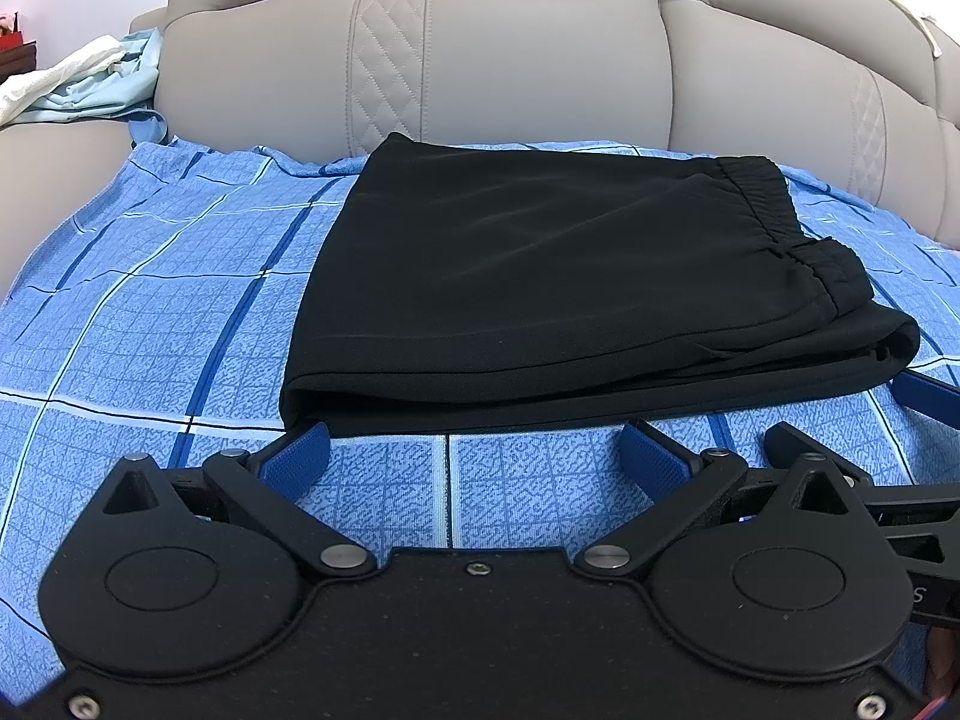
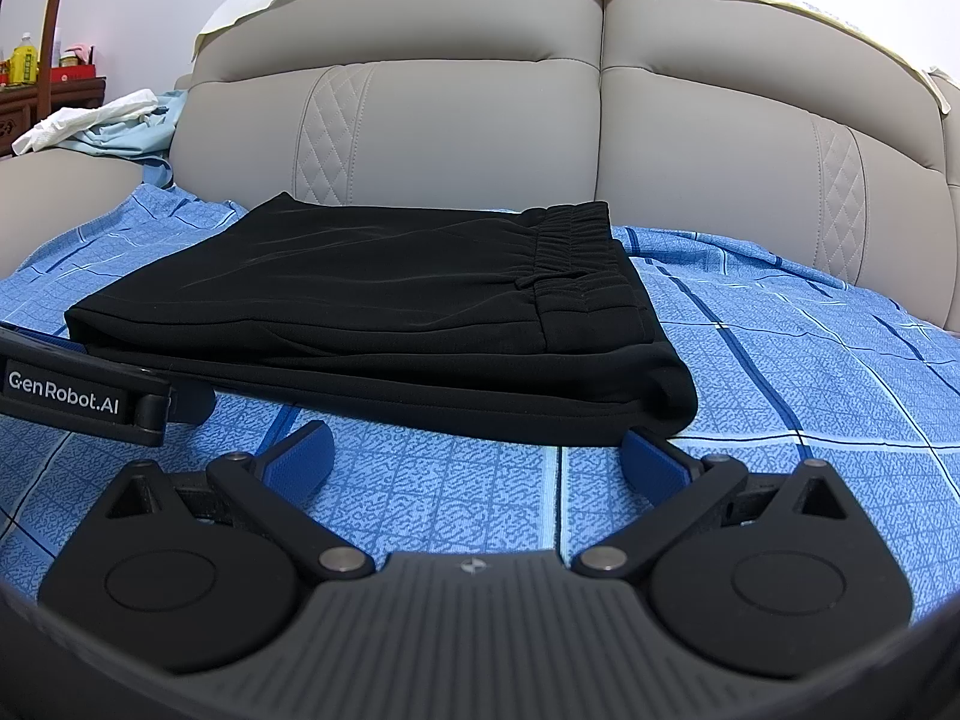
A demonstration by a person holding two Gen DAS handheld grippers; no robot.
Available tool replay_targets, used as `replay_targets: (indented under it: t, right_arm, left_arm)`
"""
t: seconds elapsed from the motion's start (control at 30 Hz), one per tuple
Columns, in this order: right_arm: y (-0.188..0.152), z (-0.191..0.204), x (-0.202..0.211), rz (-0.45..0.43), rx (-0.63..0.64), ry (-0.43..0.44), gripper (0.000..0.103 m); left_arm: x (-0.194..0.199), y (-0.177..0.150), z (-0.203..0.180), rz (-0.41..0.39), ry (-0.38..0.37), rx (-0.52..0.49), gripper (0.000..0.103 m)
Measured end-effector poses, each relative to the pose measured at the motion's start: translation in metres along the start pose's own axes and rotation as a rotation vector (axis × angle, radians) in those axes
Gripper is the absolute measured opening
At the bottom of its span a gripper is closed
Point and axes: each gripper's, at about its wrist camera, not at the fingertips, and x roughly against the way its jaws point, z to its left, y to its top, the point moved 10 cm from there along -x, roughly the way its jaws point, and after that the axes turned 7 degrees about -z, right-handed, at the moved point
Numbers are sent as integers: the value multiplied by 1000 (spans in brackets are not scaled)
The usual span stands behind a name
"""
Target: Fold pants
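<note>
The black pants (image 1: pixel 540 276) sit folded in a neat stack on the blue checked sheet (image 1: pixel 150 312), right up near the grey sofa back (image 1: pixel 510 60). Both the left gripper (image 1: pixel 474 450) and right gripper (image 2: pixel 474 450) are spread wide just in front of the near edge, holding nothing. Only the right view catches the bottles on a wooden cabinet (image 2: pixel 36 96) off in the left corner.

Pants (image 1: pixel 540 276) black; sheet (image 1: pixel 150 312) blue checked; sofa (image 1: pixel 510 60) grey, quilted diamond panels.
</note>
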Motion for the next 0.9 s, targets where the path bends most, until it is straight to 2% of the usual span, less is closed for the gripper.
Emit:
replay_targets:
  t: [0.9]
  right_arm:
    - [0, 0, 0, -1, 0, 0, 103]
  left_arm:
    - [0, 1, -2, -12, 4, 2, 103]
